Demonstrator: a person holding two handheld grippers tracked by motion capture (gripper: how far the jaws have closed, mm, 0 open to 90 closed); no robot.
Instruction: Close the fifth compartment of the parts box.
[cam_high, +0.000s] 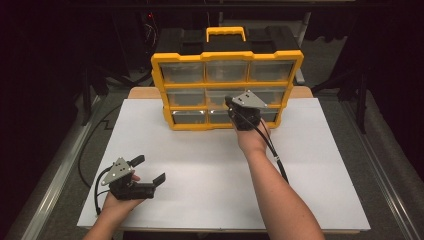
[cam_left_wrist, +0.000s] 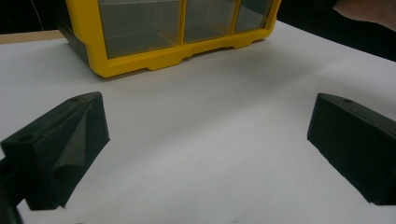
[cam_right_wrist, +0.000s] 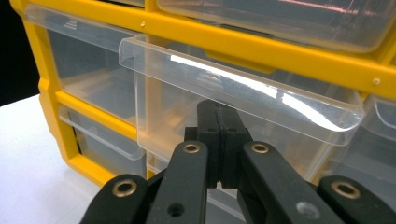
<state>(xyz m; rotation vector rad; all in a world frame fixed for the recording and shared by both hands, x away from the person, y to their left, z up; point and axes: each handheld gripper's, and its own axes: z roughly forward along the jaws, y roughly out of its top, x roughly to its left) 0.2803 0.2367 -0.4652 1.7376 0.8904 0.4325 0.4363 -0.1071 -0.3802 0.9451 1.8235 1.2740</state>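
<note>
A yellow organizer (cam_high: 227, 56) with clear drawers stands at the far middle of the white table top (cam_high: 200, 150). My right gripper (cam_high: 231, 103) is shut, held up against the organizer's middle row. In the right gripper view its closed jaws (cam_right_wrist: 218, 121) sit tucked under the lip of the middle clear drawer (cam_right_wrist: 243, 88), which stands out a little from the yellow frame (cam_right_wrist: 299, 58). Nothing is between the jaws. My left gripper (cam_high: 148, 169) rests near the front left of the table, open and empty (cam_left_wrist: 208, 140), pointing toward the organizer's bottom edge (cam_left_wrist: 163, 58).
A black case with a yellow handle (cam_high: 226, 34) stands behind the organizer. The right gripper's cable (cam_high: 272, 150) trails along the forearm. Dark floor and metal rails flank the table on both sides.
</note>
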